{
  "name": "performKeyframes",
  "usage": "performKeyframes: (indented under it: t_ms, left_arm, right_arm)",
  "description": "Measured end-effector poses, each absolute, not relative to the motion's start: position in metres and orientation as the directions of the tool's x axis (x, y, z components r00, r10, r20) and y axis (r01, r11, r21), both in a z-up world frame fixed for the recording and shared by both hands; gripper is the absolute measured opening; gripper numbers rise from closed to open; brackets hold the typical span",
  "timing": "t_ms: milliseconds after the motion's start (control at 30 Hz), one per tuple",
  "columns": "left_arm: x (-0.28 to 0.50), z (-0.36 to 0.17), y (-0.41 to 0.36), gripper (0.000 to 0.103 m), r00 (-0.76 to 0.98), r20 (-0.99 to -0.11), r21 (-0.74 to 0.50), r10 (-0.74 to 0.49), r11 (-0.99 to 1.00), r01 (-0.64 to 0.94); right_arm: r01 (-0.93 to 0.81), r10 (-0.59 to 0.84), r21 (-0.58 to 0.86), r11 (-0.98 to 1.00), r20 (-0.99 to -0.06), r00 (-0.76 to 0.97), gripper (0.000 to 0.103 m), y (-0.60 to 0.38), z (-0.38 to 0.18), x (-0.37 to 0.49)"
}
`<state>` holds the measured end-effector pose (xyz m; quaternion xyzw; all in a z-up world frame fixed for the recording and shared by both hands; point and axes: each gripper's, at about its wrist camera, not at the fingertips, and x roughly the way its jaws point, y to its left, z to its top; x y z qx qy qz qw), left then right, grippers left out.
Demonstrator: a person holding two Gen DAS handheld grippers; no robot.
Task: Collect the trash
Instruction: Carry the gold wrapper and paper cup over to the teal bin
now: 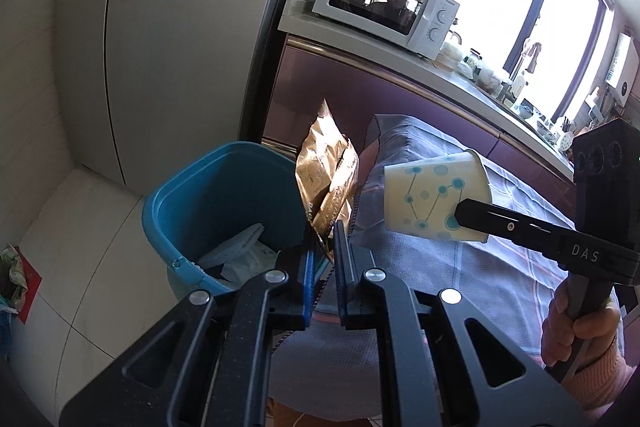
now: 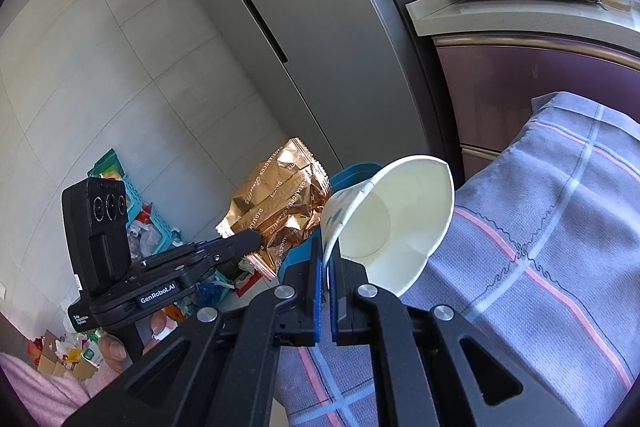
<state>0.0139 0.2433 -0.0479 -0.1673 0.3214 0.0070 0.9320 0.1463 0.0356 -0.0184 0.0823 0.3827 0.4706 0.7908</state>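
My left gripper (image 1: 323, 247) is shut on a crumpled gold snack wrapper (image 1: 328, 179), held upright just right of a blue bin (image 1: 224, 203) that holds white and pale blue scraps. In the right wrist view the same wrapper (image 2: 276, 211) sticks out of the left gripper (image 2: 250, 239), hiding most of the blue bin (image 2: 352, 173). My right gripper (image 2: 327, 263) is shut on the rim of a white paper cup (image 2: 384, 223) with blue dots, tilted with its mouth toward the camera. From the left wrist view the cup (image 1: 432, 203) hangs over the table in the right gripper (image 1: 464, 211).
A table under a grey-blue checked cloth (image 1: 480, 267) fills the right side. Behind it runs a purple counter with a white microwave (image 1: 384, 3) and several items. A grey fridge (image 2: 280, 7) stands at the left. Loose rubbish and a turquoise basket (image 2: 136, 203) lie on the tiled floor.
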Motion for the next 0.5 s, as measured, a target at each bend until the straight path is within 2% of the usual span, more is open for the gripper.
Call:
performKeyframes:
  t_ms: [500]
  left_arm:
    - [0.03, -0.069, 0.261, 0.009, 0.758, -0.649, -0.305, -0.06, 0.934, -0.187]
  right_arm:
    - [-0.694, 0.78, 0.472, 0.545, -0.589, 0.211, 0.002, 0.079, -0.033, 0.163]
